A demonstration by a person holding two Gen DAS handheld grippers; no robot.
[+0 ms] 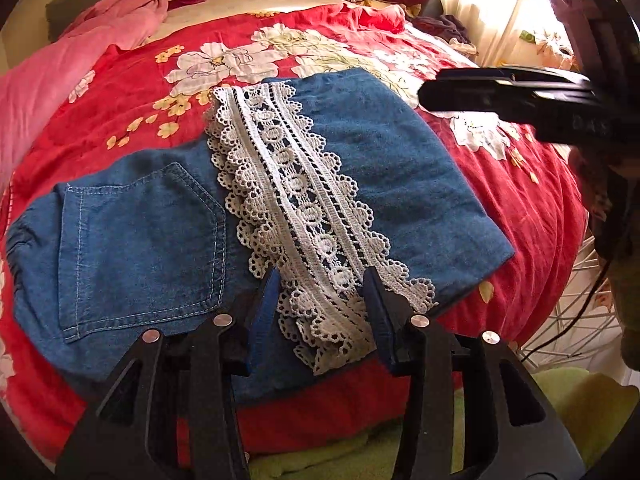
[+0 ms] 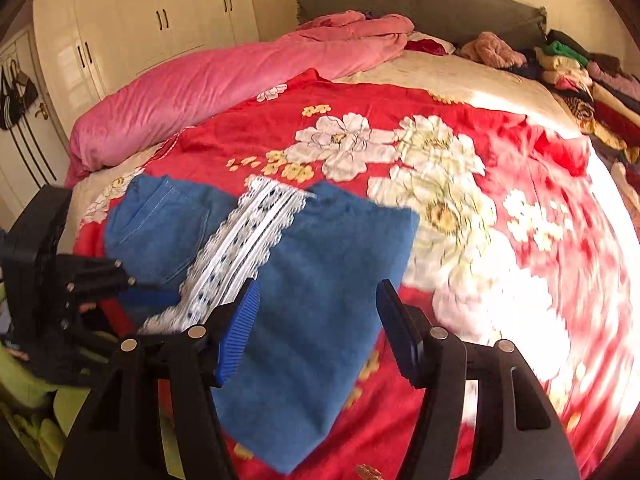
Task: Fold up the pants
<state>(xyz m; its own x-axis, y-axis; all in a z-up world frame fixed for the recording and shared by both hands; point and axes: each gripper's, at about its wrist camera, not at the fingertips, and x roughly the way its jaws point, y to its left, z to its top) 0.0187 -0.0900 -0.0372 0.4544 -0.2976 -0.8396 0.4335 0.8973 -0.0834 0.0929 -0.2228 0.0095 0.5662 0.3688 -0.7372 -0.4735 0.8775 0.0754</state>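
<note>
Your denim pants [image 1: 248,208] lie folded across the middle of the frame on the red floral bedspread [image 1: 120,80]. Expect soft, limp, light cloth; take a denim edge, since the lace strip [image 1: 304,208] could snag. Your left gripper [image 1: 324,312] straddles the lace, released; your right gripper [image 2: 318,332] hangs unclenched, holding nothing.

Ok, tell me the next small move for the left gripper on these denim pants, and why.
Probably ease the left gripper down and close it on the near end of the lace strip. Its fingers are open, straddling that lace at the near edge of the denim pants, which lie already folded over on the red floral blanket. The right gripper is open too, holding nothing.
</note>
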